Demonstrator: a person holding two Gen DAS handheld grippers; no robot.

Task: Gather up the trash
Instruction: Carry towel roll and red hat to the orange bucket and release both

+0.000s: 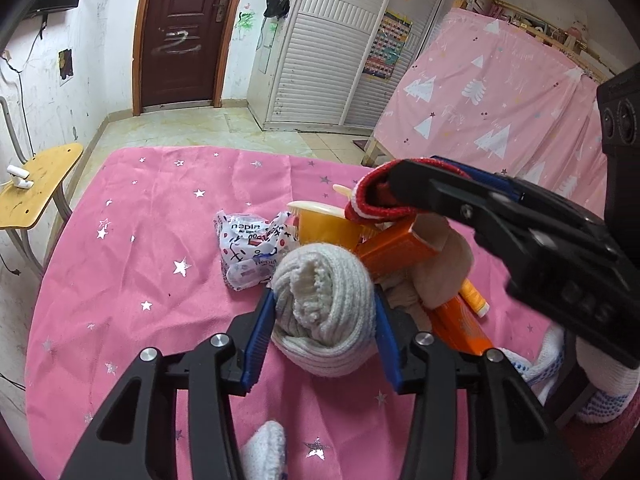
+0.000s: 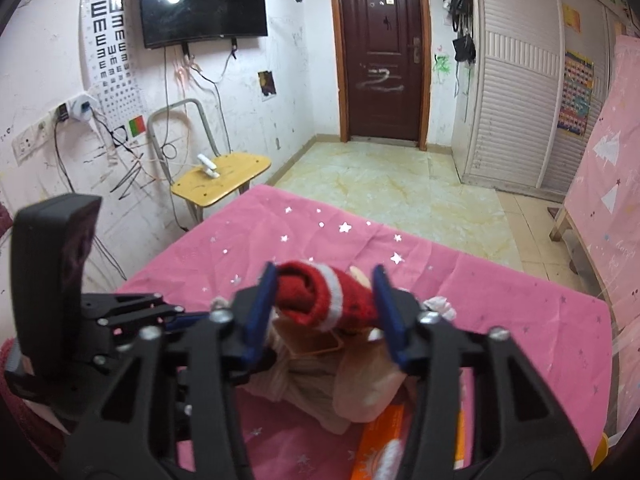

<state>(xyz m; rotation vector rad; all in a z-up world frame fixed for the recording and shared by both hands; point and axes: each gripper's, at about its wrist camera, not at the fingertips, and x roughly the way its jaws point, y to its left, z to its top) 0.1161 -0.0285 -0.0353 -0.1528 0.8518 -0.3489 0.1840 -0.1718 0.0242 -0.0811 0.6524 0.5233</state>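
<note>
My left gripper (image 1: pixel 324 308) clamps the grey rolled sock (image 1: pixel 326 300); right gripper (image 2: pixel 326 300) pinches the red sock (image 2: pixel 324 300); both soft, light, squashy; grip mid-roll.

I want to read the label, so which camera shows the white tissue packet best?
The left wrist view: the tissue packet lies in the open on the pink cloth, print facing the camera. The right wrist view does not show it.

ribbed knit sock (image 1: pixel 326 304); matt cloth tablecloth (image 1: pixel 140 248)

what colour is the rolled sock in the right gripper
Red with a white band; the rolled sock shows best in the right wrist view, clamped by the right gripper.
</note>
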